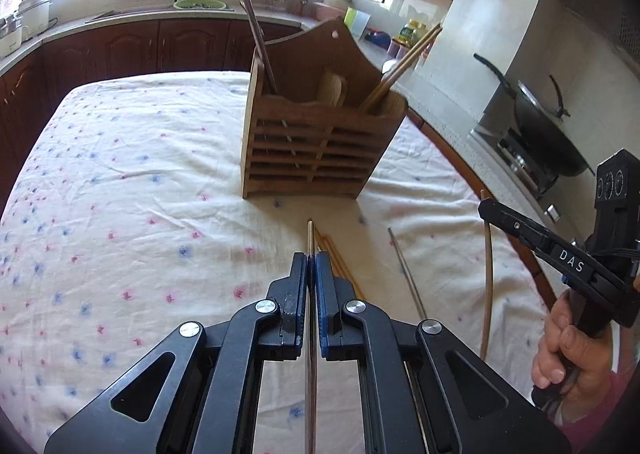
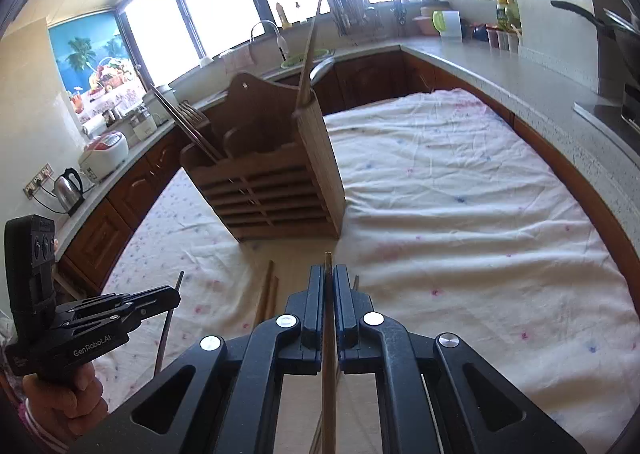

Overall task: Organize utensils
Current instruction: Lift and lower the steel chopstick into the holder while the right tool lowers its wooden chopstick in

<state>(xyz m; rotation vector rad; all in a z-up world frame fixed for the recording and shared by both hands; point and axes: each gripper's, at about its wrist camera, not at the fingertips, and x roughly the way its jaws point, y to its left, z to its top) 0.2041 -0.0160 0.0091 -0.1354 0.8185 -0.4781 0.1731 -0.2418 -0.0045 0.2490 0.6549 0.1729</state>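
A wooden slatted utensil holder (image 1: 316,141) stands on the floral tablecloth; it also shows in the right wrist view (image 2: 272,181). It holds dark chopsticks at its left, a wooden spoon in the middle and bamboo chopsticks at its right. My left gripper (image 1: 312,258) is shut on a thin metal chopstick (image 1: 310,234), just in front of the holder. My right gripper (image 2: 329,270) is shut on a bamboo chopstick (image 2: 329,374). Loose bamboo chopsticks (image 1: 336,258) and a metal chopstick (image 1: 406,272) lie on the cloth between the grippers.
The clothed table (image 2: 460,213) runs along a kitchen counter (image 2: 540,85). A wok on a stove (image 1: 536,125) is at the right. A sink (image 2: 304,57), rice cooker (image 2: 106,153) and kettle (image 2: 68,185) sit on the far counter.
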